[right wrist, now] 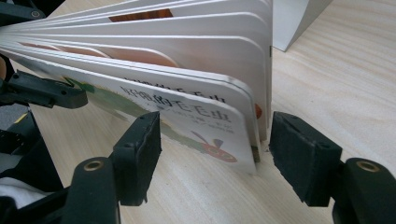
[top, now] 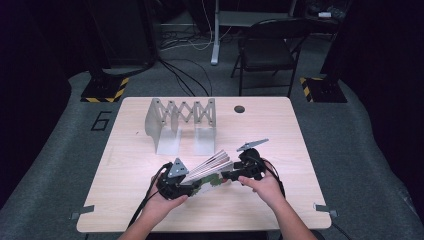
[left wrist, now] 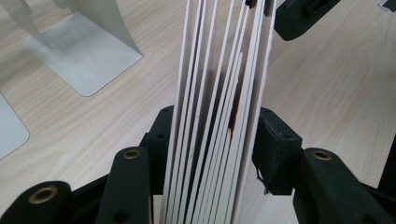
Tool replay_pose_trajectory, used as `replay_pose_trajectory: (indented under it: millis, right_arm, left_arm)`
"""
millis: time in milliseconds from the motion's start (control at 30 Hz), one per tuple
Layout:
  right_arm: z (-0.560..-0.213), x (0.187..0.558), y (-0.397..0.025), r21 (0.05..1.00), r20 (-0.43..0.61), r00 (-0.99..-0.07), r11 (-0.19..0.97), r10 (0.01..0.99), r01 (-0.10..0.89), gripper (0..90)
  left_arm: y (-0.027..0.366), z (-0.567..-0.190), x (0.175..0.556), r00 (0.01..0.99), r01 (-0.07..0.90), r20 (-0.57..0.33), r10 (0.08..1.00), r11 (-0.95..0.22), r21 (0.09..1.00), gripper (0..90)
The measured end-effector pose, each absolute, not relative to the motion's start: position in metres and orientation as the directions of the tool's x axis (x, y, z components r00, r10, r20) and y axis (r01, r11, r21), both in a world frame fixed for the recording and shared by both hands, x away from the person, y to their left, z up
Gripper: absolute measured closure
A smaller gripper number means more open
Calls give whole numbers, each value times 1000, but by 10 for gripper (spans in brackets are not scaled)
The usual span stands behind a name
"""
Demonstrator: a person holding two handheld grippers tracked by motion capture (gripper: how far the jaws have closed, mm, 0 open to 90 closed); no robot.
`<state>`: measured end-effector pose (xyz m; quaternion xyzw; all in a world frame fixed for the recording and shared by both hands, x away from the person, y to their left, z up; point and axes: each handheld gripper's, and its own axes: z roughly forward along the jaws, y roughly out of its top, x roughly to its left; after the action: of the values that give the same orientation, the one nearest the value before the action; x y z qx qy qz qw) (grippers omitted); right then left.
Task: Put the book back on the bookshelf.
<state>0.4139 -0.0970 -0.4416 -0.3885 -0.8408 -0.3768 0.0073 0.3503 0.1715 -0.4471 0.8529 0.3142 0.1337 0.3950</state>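
Note:
A thick board book (top: 210, 167) with white pages fanned apart hangs just above the wooden table (top: 150, 210), between my two grippers. My left gripper (top: 187, 182) is shut on one end of it; in the left gripper view both pads press the stack of pages (left wrist: 205, 93) at the left gripper (left wrist: 215, 140). My right gripper (top: 230, 175) is at the other end. In the right gripper view the right gripper (right wrist: 215, 154) stands open around the corner of the illustrated cover (right wrist: 187, 116), with a gap at each pad.
A metal expanding bookend rack (top: 175, 122) stands at the back middle of the table; its base plate (left wrist: 84, 56) lies ahead and left of the left gripper. A cable hole (top: 239, 109) is near the far edge. A folding chair (top: 267, 50) stands beyond the table.

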Motion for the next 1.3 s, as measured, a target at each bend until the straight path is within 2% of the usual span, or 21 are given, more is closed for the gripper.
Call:
replay_pose_trajectory:
  millis: [333, 667, 967, 1300]
  right_arm:
    - [-442, 413, -93, 633, 292, -701, 418, 651, 652, 347]
    - [-444, 415, -94, 641, 280, -701, 416, 656, 645, 347]
    - [-445, 417, -94, 632, 296, -693, 408, 658, 658, 345]
    - [-446, 418, -95, 640, 290, -700, 412, 653, 648, 345]
  left_arm:
    - [165, -445, 349, 768, 437, -23, 640, -498, 749, 615]
    - [161, -444, 347, 794, 414, -12, 608, -526, 742, 724]
    - [157, -442, 351, 797, 428, -24, 603, -536, 728, 678]
    - [148, -445, 356, 792, 443, -8, 610, -566, 696, 683]
